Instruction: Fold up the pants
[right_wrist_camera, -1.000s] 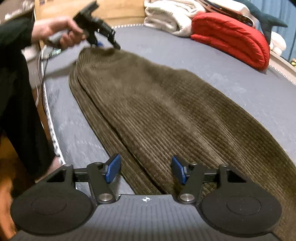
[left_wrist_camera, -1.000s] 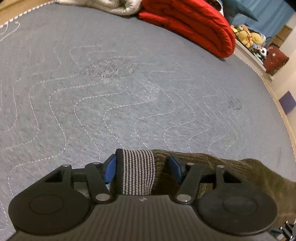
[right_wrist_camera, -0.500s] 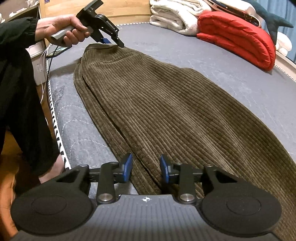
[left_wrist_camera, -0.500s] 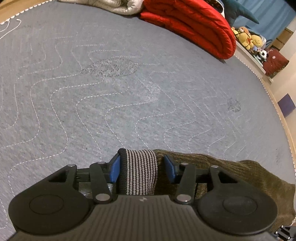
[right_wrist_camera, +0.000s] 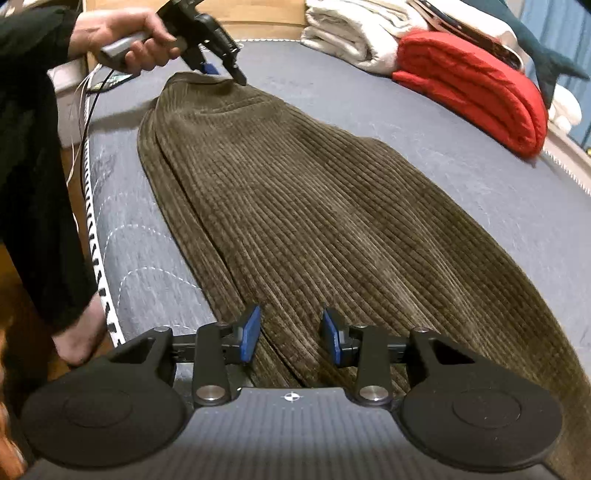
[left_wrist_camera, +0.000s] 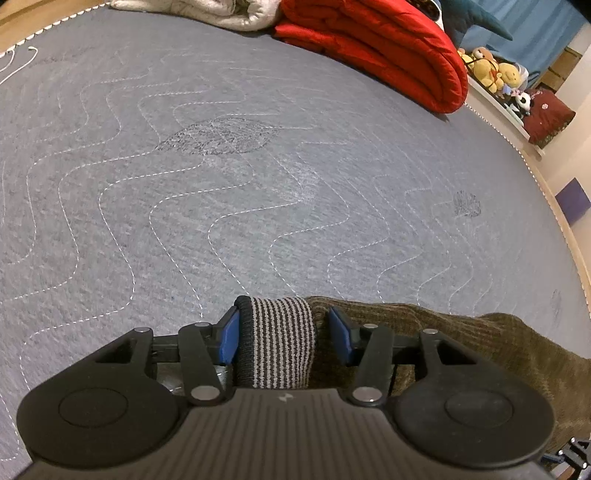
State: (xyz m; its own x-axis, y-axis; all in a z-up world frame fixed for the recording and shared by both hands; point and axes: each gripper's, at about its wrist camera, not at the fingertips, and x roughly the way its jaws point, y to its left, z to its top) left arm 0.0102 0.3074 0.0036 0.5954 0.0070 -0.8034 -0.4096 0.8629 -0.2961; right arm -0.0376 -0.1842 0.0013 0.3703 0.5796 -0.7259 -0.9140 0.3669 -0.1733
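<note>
Nearest me, my right gripper [right_wrist_camera: 290, 334] has its blue pads partly apart, straddling the near edge of the corduroy pants [right_wrist_camera: 314, 221]; whether they already pinch cloth I cannot tell, but I judge I've set them there to take this end for a fold. The pants lie flat and doubled lengthwise on the grey mattress [right_wrist_camera: 461, 147], so both ends can be brought together. At the far end my left gripper [right_wrist_camera: 221, 70] sits at the waist, and its own view shows the striped waistband [left_wrist_camera: 277, 343] between pads that are fairly wide, touching on one side only, so it looks loose rather than clamped. Beyond that, a red quilt [right_wrist_camera: 476, 85] and white blankets [right_wrist_camera: 354, 33] are stacked well apart
</note>
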